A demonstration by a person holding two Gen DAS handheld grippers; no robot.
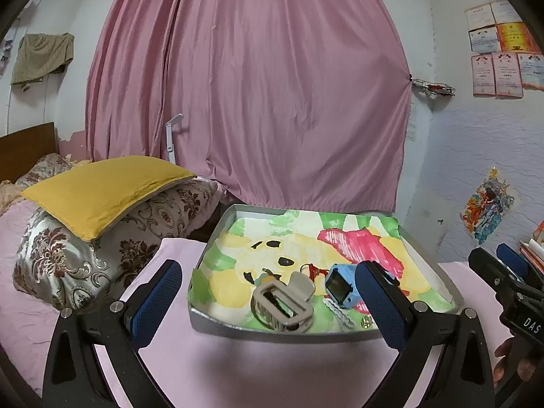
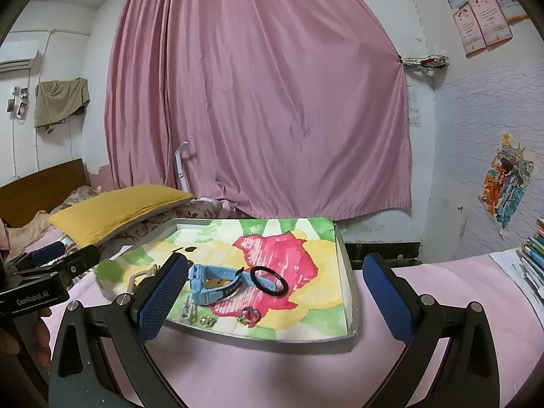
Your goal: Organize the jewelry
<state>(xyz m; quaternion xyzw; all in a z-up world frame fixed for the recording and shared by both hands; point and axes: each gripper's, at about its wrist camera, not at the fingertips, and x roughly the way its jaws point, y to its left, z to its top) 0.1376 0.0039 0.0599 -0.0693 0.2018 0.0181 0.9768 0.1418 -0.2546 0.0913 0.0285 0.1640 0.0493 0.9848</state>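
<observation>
1. Left wrist view sets the left gripper (image 1: pixel 268 301) spread wide and empty over the near edge of the grey tray (image 1: pixel 217 227), with bare pink sheet (image 1: pixel 258 367) in front of that edge.
2. Right gripper (image 2: pixel 275 292) is likewise spread, holding nothing, near the tray's near rim (image 2: pixel 350 292); stacked books (image 2: pixel 533 258) crowd the far right.
3. Jewelry lies on the painted paper (image 1: pixel 367 248) lining the tray: a blue watch (image 2: pixel 210 284), a beige hair claw (image 1: pixel 282 302) left of it, a pale chain (image 1: pixel 340 312).
4. Only the right wrist view shows the black hair tie (image 2: pixel 270 280) touching the watch strap, and a small ring (image 2: pixel 250 314) near the rim.
</observation>
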